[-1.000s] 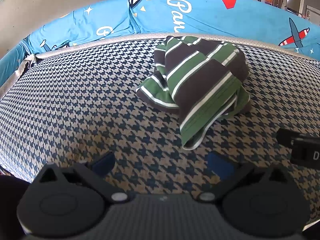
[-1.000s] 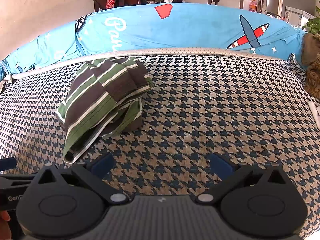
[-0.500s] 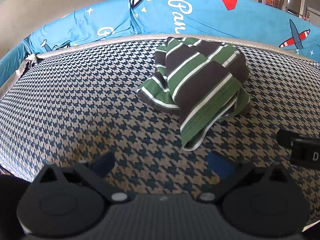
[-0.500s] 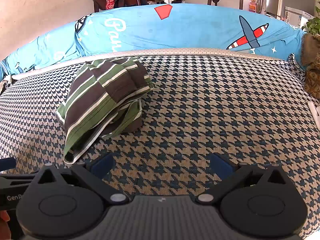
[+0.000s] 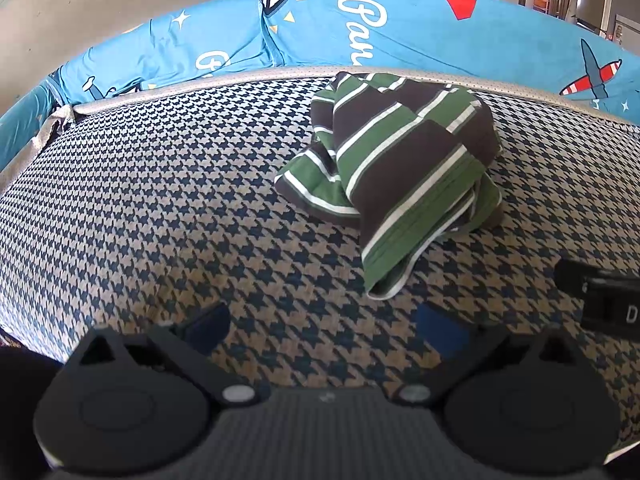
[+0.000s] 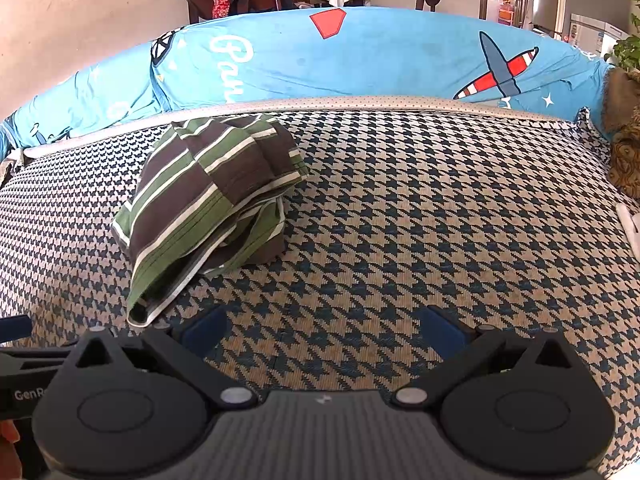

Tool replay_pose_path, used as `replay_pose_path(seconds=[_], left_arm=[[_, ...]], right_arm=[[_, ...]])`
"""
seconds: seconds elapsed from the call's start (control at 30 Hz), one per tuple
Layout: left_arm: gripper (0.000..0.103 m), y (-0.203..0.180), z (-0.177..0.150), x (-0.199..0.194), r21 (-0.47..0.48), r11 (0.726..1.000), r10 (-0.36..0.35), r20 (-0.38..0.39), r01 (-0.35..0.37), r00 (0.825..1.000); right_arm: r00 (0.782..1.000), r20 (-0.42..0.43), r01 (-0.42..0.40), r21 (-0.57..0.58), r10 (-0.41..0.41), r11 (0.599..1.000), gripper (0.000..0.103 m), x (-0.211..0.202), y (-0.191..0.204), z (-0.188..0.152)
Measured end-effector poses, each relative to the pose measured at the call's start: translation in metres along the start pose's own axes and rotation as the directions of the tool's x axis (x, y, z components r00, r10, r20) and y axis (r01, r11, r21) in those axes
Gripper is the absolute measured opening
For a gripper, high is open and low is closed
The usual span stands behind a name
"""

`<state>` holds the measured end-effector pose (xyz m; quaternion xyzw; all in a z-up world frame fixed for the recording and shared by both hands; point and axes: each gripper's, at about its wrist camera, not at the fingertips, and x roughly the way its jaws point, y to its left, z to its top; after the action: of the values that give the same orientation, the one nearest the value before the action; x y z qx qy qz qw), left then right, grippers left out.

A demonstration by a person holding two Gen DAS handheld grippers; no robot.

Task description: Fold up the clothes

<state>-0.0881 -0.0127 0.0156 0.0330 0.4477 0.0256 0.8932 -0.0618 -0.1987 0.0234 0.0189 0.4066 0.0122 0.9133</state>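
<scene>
I see the mat (image 5: 160, 208), a houndstooth weave in dark blue and tan, filling most of both views. Behind it runs a blue cover (image 6: 380, 60) printed with a plane and white script. On the mat, near its far edge, the shirt (image 5: 400, 168) lies in a loose bundle, green and brown with white stripes, 1 hem end pointing toward me; in the right view the shirt (image 6: 208, 200) sits left of centre. My left gripper (image 5: 326, 326) hangs over bare mat just short of that hem, jaws wide and holding nothing. My right gripper (image 6: 322, 326) hangs beside it, to the shirt's right, jaws wide and holding nothing too. Neither touches the shirt.
</scene>
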Motion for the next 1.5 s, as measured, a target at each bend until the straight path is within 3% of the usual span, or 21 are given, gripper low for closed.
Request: replay_pose_path(seconds=[0.87,0.97,1.07,1.17,1.3,1.37,1.43,1.5], left_arm=[[0.103,0.004,0.000,-0.002,-0.028,0.999,-0.031,0.023,0.032,0.999],[0.100,0.006,0.000,-0.002,-0.035,0.999,-0.041,0.025,0.042,0.999],[0.084,0.007,-0.001,0.000,-0.039,0.998,-0.056,0.022,0.057,0.998],[0.061,0.008,-0.001,0.005,-0.045,0.996,-0.074,0.008,0.074,0.997],[0.025,0.008,0.000,0.012,-0.032,0.995,-0.091,-0.012,0.090,0.996],[0.015,0.007,0.001,0.015,-0.020,0.996,-0.086,-0.016,0.086,0.996],[0.012,0.007,0.004,0.016,-0.011,0.997,-0.081,-0.011,0.081,0.997],[0.007,0.008,0.007,0.018,-0.005,0.997,-0.073,-0.001,0.073,0.997]], right_arm=[[1.000,0.001,0.003,-0.010,-0.003,1.000,0.103,0.000,0.001,0.001],[1.000,0.006,0.007,-0.013,-0.007,1.000,0.101,0.000,0.002,0.001],[1.000,0.007,0.009,-0.015,-0.009,1.000,0.097,0.001,0.002,0.001],[1.000,0.005,0.010,-0.021,-0.010,1.000,0.084,0.002,0.003,0.001],[1.000,-0.009,0.010,-0.023,-0.011,1.000,0.047,0.005,0.004,0.002],[1.000,-0.020,-0.004,-0.013,0.004,1.000,0.038,0.007,0.004,0.002],[0.999,-0.031,-0.015,-0.009,0.015,1.000,0.014,0.010,0.004,0.003],[0.999,-0.031,-0.010,-0.025,0.009,1.000,0.011,0.012,0.007,0.004]])
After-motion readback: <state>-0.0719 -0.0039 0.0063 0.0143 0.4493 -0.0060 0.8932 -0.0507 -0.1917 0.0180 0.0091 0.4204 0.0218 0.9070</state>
